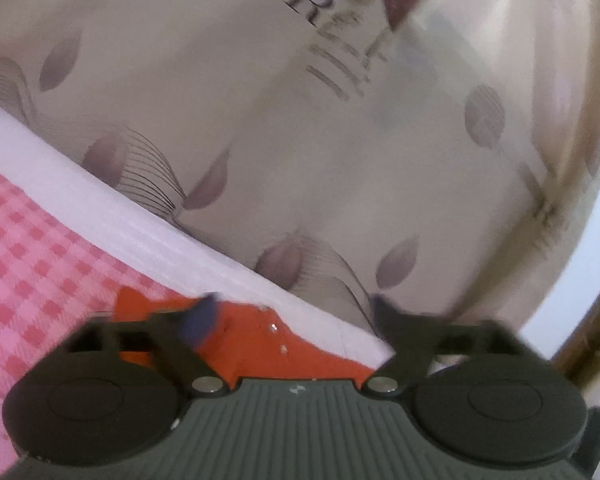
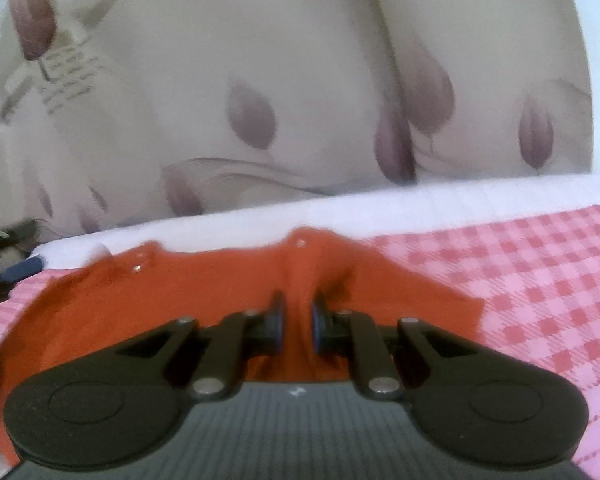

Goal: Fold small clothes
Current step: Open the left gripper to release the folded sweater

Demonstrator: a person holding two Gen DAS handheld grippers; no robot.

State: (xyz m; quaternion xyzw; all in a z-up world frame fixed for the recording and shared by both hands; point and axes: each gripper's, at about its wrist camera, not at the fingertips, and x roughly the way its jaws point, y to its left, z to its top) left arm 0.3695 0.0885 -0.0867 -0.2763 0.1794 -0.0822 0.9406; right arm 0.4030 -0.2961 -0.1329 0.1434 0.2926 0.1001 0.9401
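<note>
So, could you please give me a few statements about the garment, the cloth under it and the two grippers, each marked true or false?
1. The right gripper has its fingers closed on a bunch of the orange garment. True.
2. The left gripper is shut on the garment. False: its fingers stand wide apart, with nothing pinched between them.
3. The garment lies on a pink checked cloth. True.
4. The garment is blue. False: it is orange, with small snap buttons near its far edge.
5. A beige curtain with leaf shapes hangs behind the surface. True.
</note>
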